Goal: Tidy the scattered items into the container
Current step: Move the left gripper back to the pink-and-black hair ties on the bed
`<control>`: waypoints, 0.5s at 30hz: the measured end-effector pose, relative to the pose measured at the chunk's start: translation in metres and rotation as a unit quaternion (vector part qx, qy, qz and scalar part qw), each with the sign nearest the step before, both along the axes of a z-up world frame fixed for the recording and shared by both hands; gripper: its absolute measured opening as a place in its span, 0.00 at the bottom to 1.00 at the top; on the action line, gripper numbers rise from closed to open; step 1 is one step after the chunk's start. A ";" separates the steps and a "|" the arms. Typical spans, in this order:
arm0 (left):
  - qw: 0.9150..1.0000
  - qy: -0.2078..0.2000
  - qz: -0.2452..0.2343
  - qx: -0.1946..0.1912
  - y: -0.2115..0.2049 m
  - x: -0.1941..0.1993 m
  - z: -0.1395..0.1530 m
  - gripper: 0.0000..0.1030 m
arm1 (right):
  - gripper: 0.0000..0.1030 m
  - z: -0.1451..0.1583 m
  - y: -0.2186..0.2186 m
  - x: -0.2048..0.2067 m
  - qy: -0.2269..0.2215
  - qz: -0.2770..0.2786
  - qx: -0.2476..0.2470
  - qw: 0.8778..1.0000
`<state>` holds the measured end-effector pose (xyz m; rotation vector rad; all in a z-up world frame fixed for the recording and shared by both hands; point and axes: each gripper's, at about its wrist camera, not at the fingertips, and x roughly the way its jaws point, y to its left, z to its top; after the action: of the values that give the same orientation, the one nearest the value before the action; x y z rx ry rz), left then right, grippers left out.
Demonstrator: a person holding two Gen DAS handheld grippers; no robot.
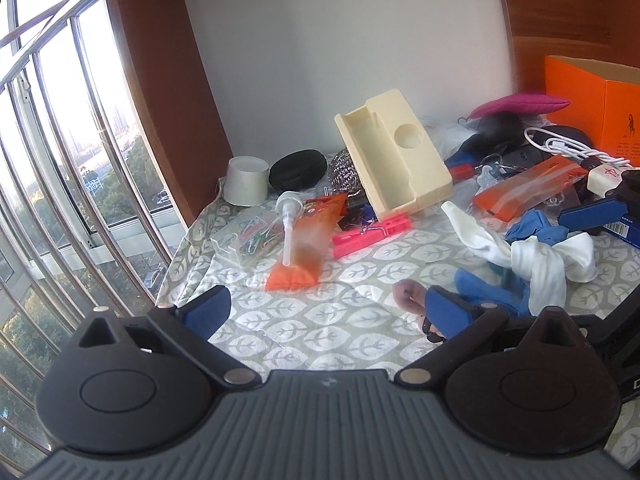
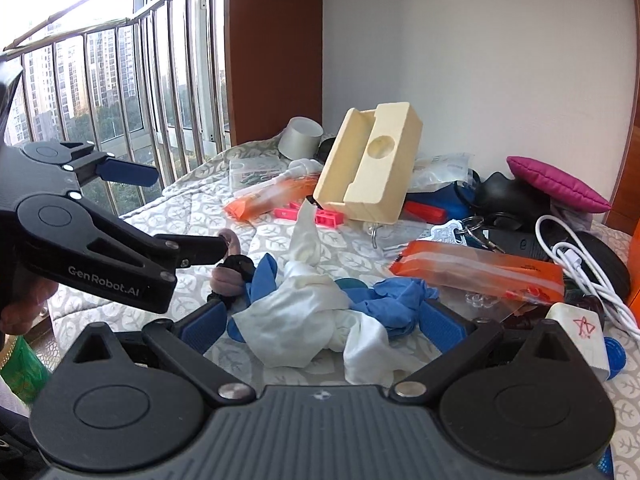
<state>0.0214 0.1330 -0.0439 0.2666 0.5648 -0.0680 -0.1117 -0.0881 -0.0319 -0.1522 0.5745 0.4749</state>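
Note:
Scattered items lie on a leaf-patterned cloth (image 1: 328, 320). My left gripper (image 1: 326, 312) is open above the cloth; its right finger touches a pink and black hair tie (image 1: 408, 296), which also shows in the right wrist view (image 2: 230, 268). My right gripper (image 2: 320, 320) is open around a white rag (image 2: 312, 312) tangled with blue gloves (image 2: 400, 300). The orange box (image 1: 592, 104) stands at the far right. A cream plastic holder (image 1: 392, 156) leans upright mid-table.
An orange pouch with a pump tube (image 1: 308, 236), a clear box of paper clips (image 1: 248, 236), pink clips (image 1: 368, 232), a grey cup (image 1: 246, 180), a black case (image 1: 298, 168), a white cable (image 2: 576, 264) and a magenta cushion (image 2: 556, 184) lie around. Window bars stand left.

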 end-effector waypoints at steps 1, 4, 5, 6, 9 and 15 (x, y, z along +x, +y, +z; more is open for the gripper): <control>1.000 0.002 -0.002 -0.001 0.000 0.000 0.000 1.00 | 1.00 -0.003 0.001 0.001 -0.005 -0.008 -0.017 1.000; 1.000 0.001 -0.007 0.003 -0.004 -0.001 -0.001 1.00 | 1.00 -0.007 -0.007 0.004 -0.006 -0.035 -0.022 0.999; 1.000 0.000 -0.010 0.003 -0.005 -0.001 0.000 1.00 | 1.00 -0.007 -0.013 0.005 -0.002 -0.042 -0.006 0.999; 1.000 0.000 -0.011 0.003 -0.007 -0.002 0.000 1.00 | 1.00 -0.006 -0.018 0.006 -0.001 -0.054 0.005 0.999; 1.000 0.000 -0.020 0.004 -0.014 -0.006 0.003 1.00 | 1.00 -0.006 -0.029 0.008 -0.001 -0.087 0.009 0.996; 0.999 0.011 -0.047 0.009 -0.029 -0.016 0.001 1.00 | 1.00 -0.005 -0.034 0.006 -0.034 -0.101 -0.022 0.994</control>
<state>0.0054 0.1044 -0.0426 0.3100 0.5751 -0.1567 -0.1060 -0.1219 -0.0369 -0.1494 0.5284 0.2590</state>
